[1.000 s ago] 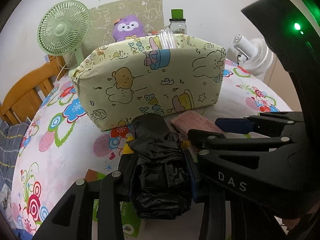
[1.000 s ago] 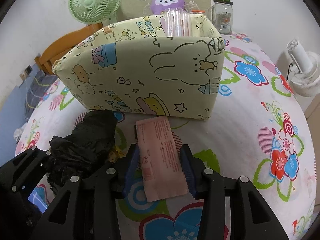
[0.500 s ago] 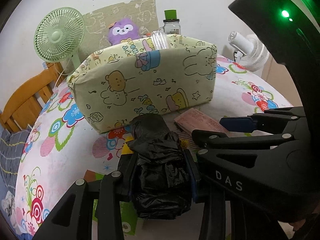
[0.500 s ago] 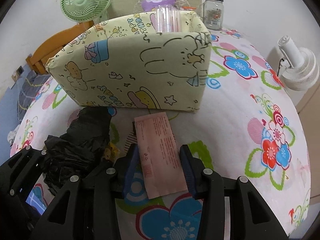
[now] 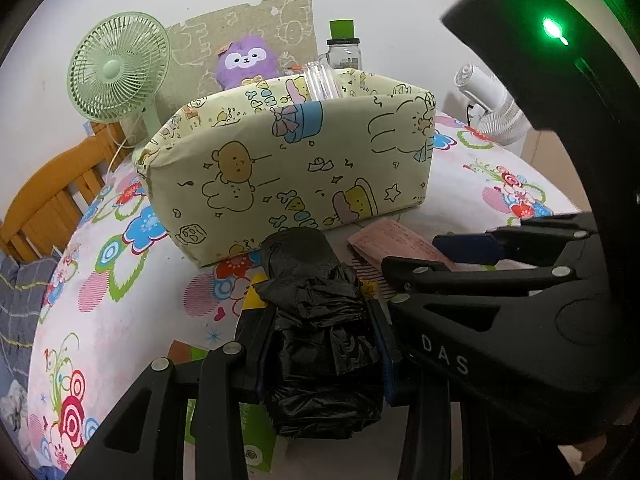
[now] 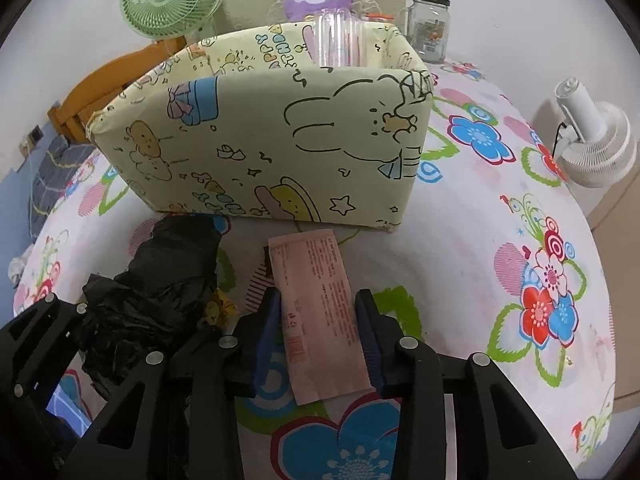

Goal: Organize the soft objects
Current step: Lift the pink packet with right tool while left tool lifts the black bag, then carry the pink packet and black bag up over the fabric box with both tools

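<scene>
My left gripper [image 5: 314,314] is shut on a crumpled black plastic bag [image 5: 320,344], held just above the flowered tablecloth [image 5: 120,300]. To its right, a flat pink packet [image 6: 316,280] lies on the cloth between the pads of my right gripper [image 6: 318,314]. Those jaws are closing and the pads meet the packet's two long edges. Just beyond both stands a pale yellow cartoon-print fabric box [image 6: 260,140], open at the top. In the right wrist view the black bag [image 6: 160,280] sits at the lower left.
A clear ribbed cup [image 5: 318,80] pokes out of the box. Behind it are a purple plush [image 5: 246,62] and a green-lidded glass jar [image 5: 344,52]. A green fan [image 5: 118,70] and wooden chair [image 5: 52,192] stand left, a white fan [image 5: 492,112] right. Printed cards [image 5: 256,452] lie under the bag.
The right jaws have narrowed onto the pink packet's edges. The left gripper keeps its hold on the black bag, and the box sits slightly lower in both views.
</scene>
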